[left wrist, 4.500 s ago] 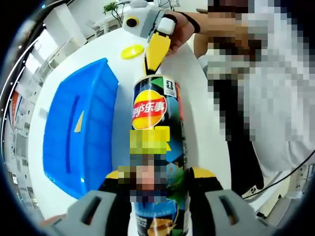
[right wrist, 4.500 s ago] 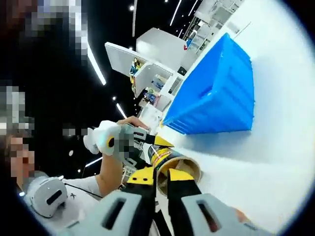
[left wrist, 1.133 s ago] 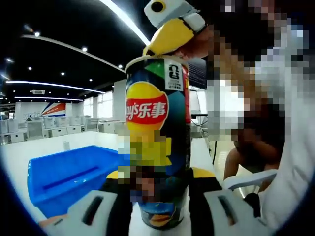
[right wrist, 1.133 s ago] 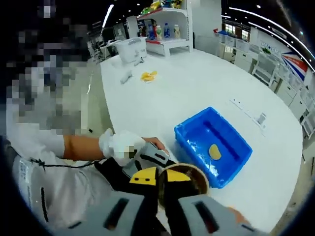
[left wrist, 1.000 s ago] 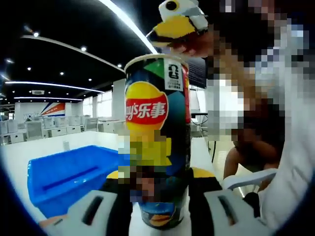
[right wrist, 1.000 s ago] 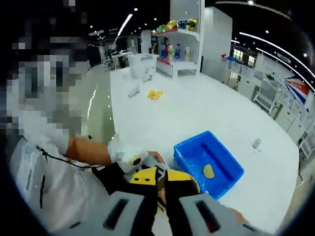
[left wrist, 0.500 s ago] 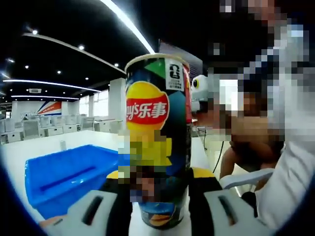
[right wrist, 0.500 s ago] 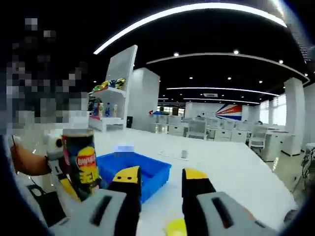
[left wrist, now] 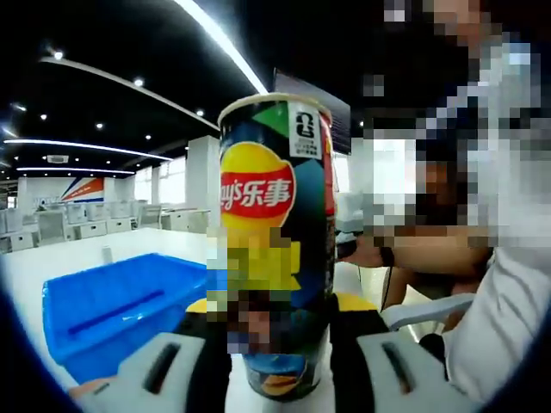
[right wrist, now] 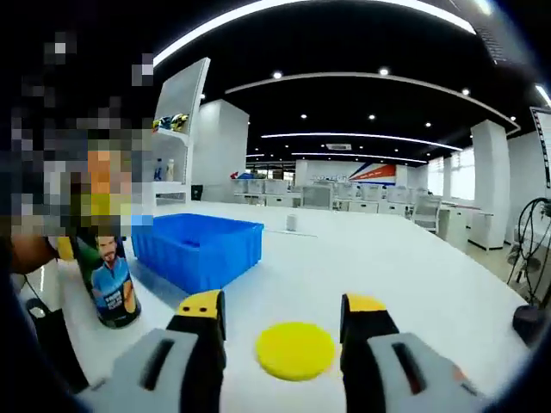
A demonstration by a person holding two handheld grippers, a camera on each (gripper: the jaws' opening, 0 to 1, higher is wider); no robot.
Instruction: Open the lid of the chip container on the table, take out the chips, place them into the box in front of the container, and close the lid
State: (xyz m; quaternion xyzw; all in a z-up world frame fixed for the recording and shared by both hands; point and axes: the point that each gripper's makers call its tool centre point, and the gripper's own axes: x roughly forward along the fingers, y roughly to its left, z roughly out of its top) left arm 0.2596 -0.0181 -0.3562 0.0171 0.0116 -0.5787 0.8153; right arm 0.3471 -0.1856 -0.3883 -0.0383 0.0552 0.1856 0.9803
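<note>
The white table (right wrist: 413,284) carries a blue plastic box (right wrist: 200,245), which in the left gripper view (left wrist: 112,305) sits behind and to the left of the chip can (left wrist: 275,241). The can stands upright, lid off, with the left gripper (left wrist: 274,344) clamped around its lower body. In the right gripper view the can (right wrist: 108,280) stands just beside the box's near corner. The right gripper (right wrist: 284,323) hangs wide apart and empty, the round yellow lid (right wrist: 294,350) lying flat on the table between its jaws.
</note>
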